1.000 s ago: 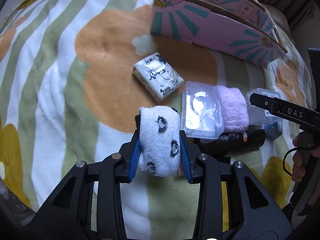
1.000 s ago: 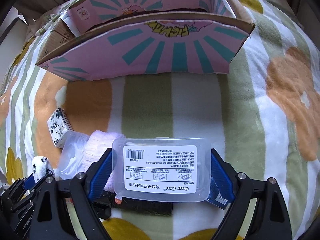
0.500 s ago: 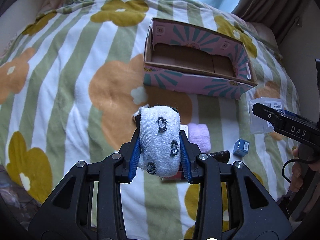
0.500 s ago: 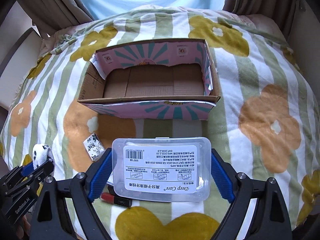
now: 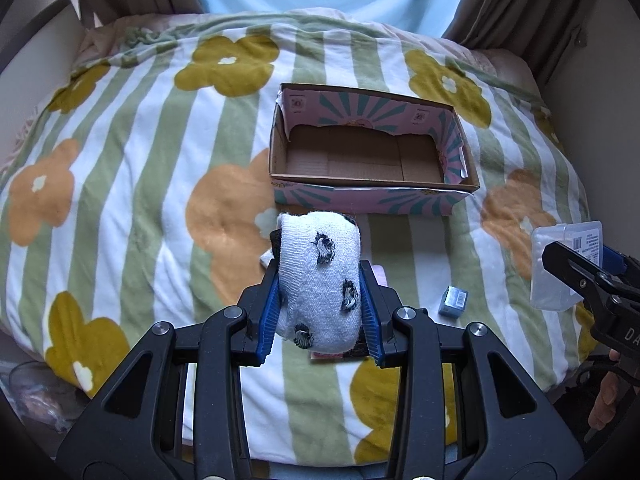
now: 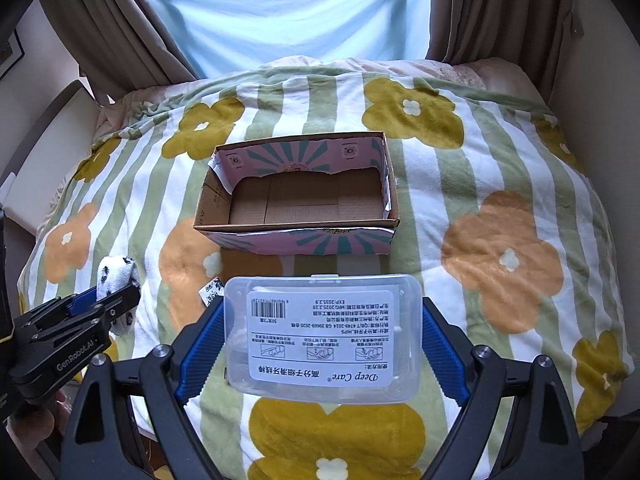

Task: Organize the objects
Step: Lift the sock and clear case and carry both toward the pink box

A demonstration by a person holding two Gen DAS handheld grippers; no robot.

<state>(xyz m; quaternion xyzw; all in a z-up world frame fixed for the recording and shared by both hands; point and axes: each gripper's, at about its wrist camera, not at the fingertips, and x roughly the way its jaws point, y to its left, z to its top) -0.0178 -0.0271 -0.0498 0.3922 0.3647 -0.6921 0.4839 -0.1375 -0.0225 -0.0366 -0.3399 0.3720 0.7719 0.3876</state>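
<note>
Nearest in the left wrist view, the left tongs (image 5: 320, 304) are clamped on a rolled white sock (image 5: 320, 284) with dark markings, the blue pads (image 5: 270, 316) pressing its two sides so the soft roll bulges up between them. It is held clear above the bed, probably so it can be carried over the box wall rather than dragged across the blanket.

The right tongs (image 6: 322, 340) grip a clear plastic case (image 6: 322, 332) by its short ends, label side up, flat and level; holding it across the length keeps the lid from popping open, I judge.

Below the sock, on the striped flowered blanket (image 5: 140, 168), lie the things not yet gathered: a small blue-grey packet (image 5: 452, 300), and a pink item mostly hidden under the sock and tongs. A small printed pack (image 6: 210, 290) peeks out just beside the case in the right view.

Farther on sits the pink and teal cardboard box (image 6: 300, 244), open at the top. Its brown floor is bare; nothing is in it yet. Both held items hang short of its near wall, so both drops seem to remain.
</note>
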